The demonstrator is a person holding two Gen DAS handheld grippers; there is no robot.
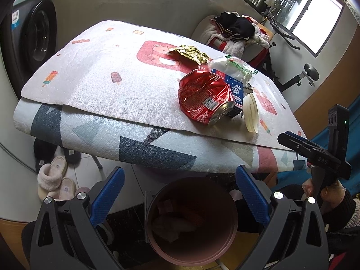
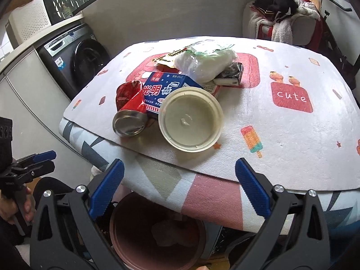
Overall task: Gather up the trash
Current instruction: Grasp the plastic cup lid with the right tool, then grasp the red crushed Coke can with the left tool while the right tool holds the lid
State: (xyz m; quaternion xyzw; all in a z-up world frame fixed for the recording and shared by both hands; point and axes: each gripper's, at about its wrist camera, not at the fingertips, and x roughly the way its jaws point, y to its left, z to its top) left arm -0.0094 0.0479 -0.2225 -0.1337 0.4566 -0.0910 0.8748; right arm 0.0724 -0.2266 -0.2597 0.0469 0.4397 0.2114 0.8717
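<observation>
A heap of trash lies on the padded table [image 1: 101, 78]: a crushed red cola can [image 1: 202, 96] [image 2: 129, 108], a blue milk carton [image 1: 235, 90] [image 2: 162, 87], a white plastic lid [image 1: 250, 112] [image 2: 191, 121], a clear plastic bag [image 1: 231, 67] [image 2: 207, 63] and a gold wrapper [image 1: 191, 52]. A pink bin [image 1: 191, 262] [image 2: 113, 225] stands under the table's near edge with some scraps inside. My left gripper [image 1: 180, 196] hangs open above the bin, holding nothing. My right gripper [image 2: 180, 189] is open too, short of the lid, above the table edge.
A washing machine [image 1: 33, 40] [image 2: 76, 56] stands at the left wall. Slippers [image 1: 54, 180] lie on the floor under the table. Behind the table is a chair piled with clothes [image 1: 236, 31] [image 2: 276, 11]. A hand [image 1: 333, 191] holds the right gripper's handle.
</observation>
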